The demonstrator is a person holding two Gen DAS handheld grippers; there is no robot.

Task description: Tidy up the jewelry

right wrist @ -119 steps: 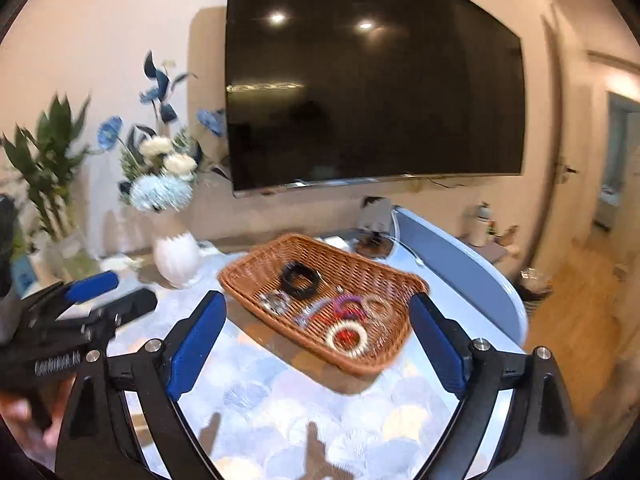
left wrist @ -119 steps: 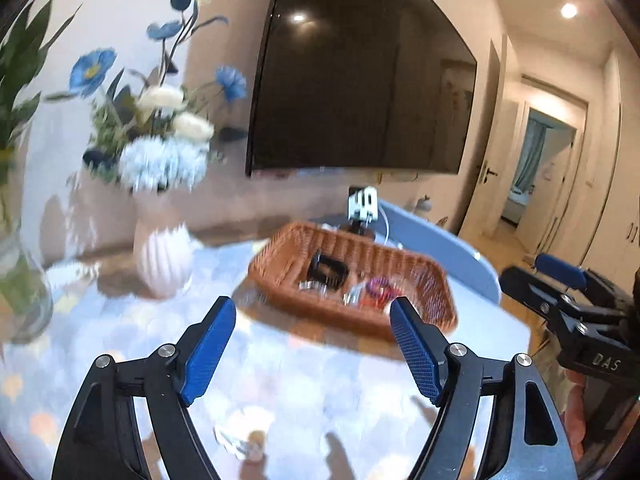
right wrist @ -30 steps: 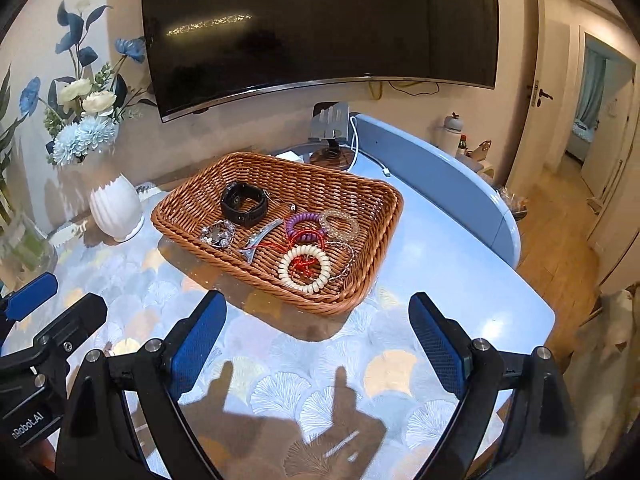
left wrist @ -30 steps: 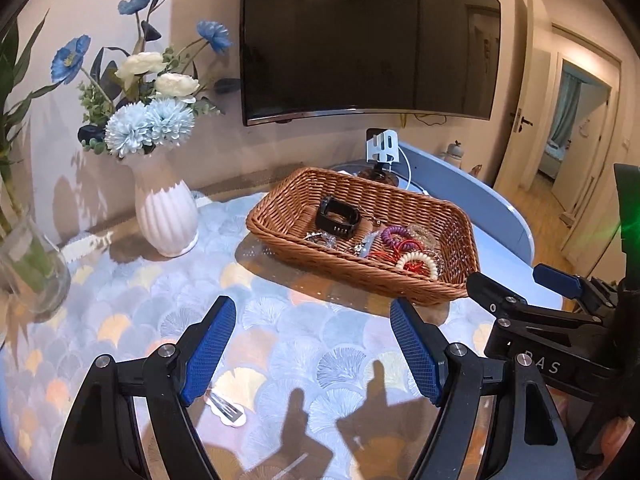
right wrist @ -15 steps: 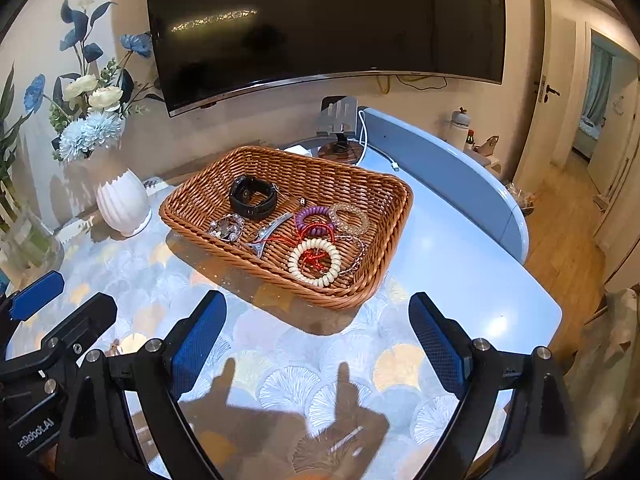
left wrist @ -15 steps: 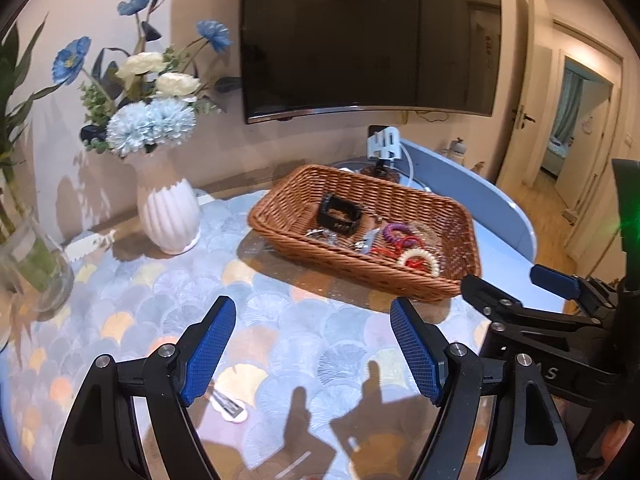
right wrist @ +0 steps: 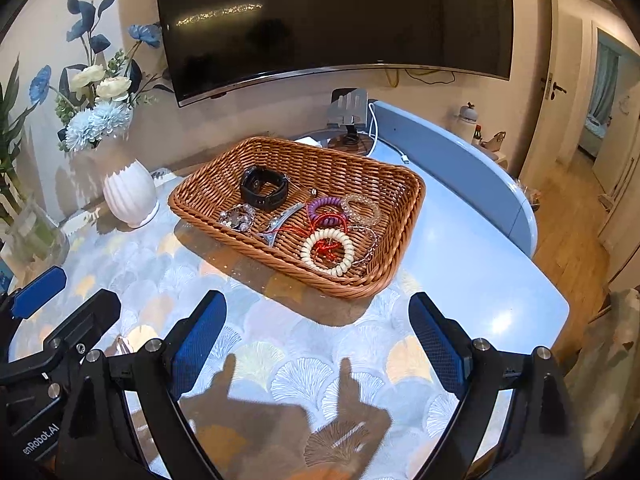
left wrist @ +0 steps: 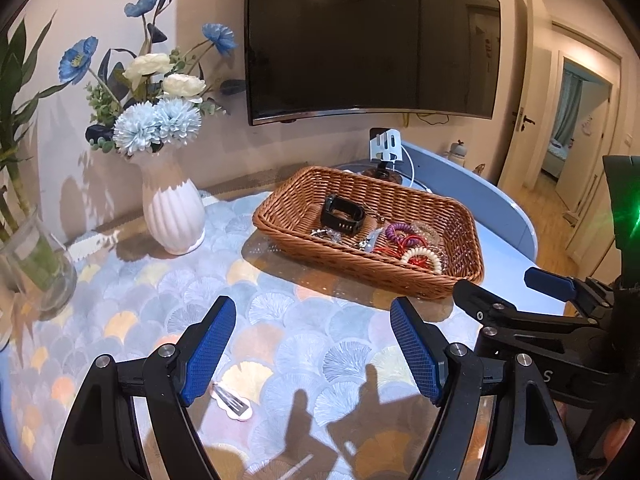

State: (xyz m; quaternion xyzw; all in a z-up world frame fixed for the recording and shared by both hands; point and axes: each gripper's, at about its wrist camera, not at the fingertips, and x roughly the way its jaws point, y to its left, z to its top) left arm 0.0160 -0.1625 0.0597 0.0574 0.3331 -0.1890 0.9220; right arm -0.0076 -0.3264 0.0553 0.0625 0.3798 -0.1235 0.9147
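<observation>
A wicker basket (right wrist: 404,208) sits on the table and also shows in the left wrist view (left wrist: 460,216). In it lie a black watch band (right wrist: 264,189), a cream coil bracelet (right wrist: 327,251), a purple coil tie (right wrist: 327,206), a clear bead bracelet (right wrist: 361,208), a silver clip (right wrist: 278,226) and a crystal piece (right wrist: 237,218). A pink hair clip (left wrist: 233,400) lies on the table near my left gripper (left wrist: 312,346), which is open and empty. My right gripper (right wrist: 318,338) is open and empty, in front of the basket.
A white vase (left wrist: 173,210) of blue and white flowers stands left of the basket. A glass vase (left wrist: 36,268) with green stems is at far left. A phone stand (right wrist: 347,110) and cable sit behind the basket. A TV (right wrist: 332,20) hangs on the wall.
Both grippers have stayed open and drifted slightly toward the basket over the last second. Four seconds ago both views were aimed higher at the wall.
</observation>
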